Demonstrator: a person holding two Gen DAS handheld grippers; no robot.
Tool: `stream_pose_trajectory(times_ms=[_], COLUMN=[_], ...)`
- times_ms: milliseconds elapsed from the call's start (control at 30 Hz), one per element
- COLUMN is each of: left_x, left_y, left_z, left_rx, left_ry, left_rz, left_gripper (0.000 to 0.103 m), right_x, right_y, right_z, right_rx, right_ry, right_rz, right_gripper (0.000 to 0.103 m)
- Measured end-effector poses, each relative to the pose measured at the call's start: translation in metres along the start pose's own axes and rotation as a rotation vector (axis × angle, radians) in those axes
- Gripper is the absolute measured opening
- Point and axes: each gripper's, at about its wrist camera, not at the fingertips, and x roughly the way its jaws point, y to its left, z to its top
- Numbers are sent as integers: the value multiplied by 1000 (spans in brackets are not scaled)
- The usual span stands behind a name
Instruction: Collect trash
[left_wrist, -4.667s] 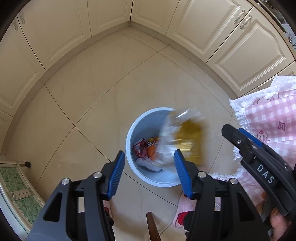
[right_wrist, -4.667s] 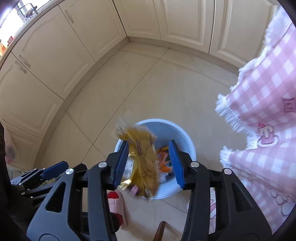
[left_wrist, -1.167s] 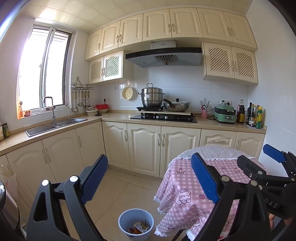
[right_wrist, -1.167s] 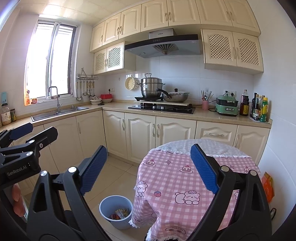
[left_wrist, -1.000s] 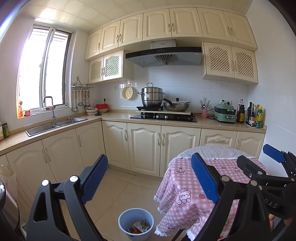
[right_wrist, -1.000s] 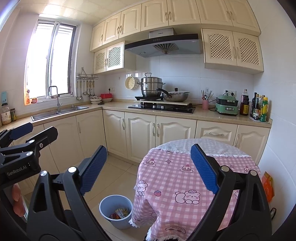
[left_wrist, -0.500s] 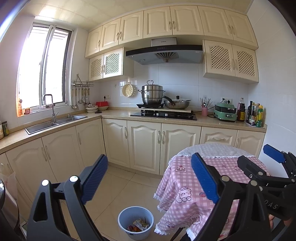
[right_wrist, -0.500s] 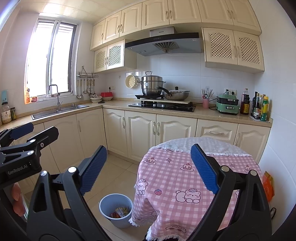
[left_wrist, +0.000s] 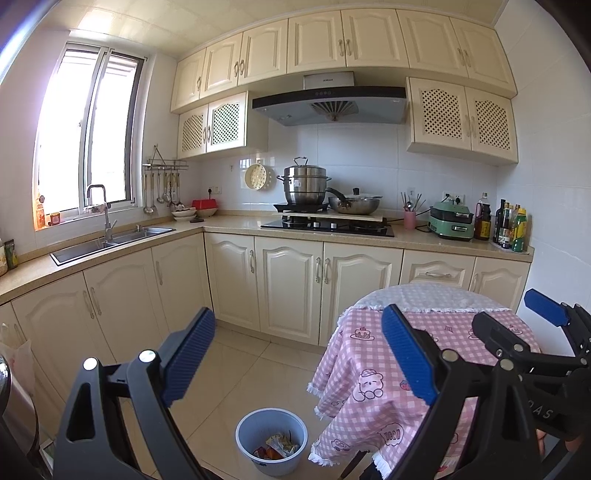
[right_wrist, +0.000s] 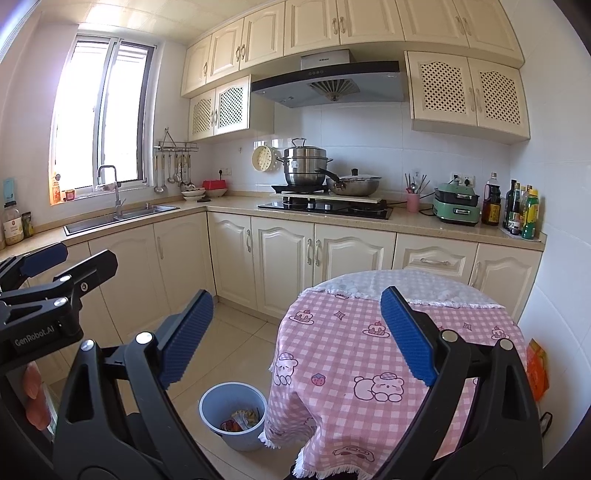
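Presently: left tool (left_wrist: 298, 357) and right tool (right_wrist: 296, 336) both agape, holding nothing. Wrappers (left_wrist: 277, 446) in bin (left_wrist: 258, 420), below the tools — likely light, crinkly, slippery; pinch a bunched edge.

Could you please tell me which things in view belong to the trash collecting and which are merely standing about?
Belong to the job:
- round pale blue plastic bin holding wrappers
- left gripper, open, empty
- right gripper, open, empty

Just standing about:
- pink checked tablecloth
- stacked steel steamer pot
- green electric cooker
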Motion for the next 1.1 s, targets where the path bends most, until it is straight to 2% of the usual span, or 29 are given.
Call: stream_pose_trajectory(times_ms=[1100], left_x=[12], left_y=[1], left_z=[-4], left_rx=[-5], left_ry=[41], left_rz=[17], left_gripper=[90], right_x=[17], right_y=[9], right_z=[-6], right_rx=[-12], right_ry=[36], right_rz=[16], right_gripper=[91])
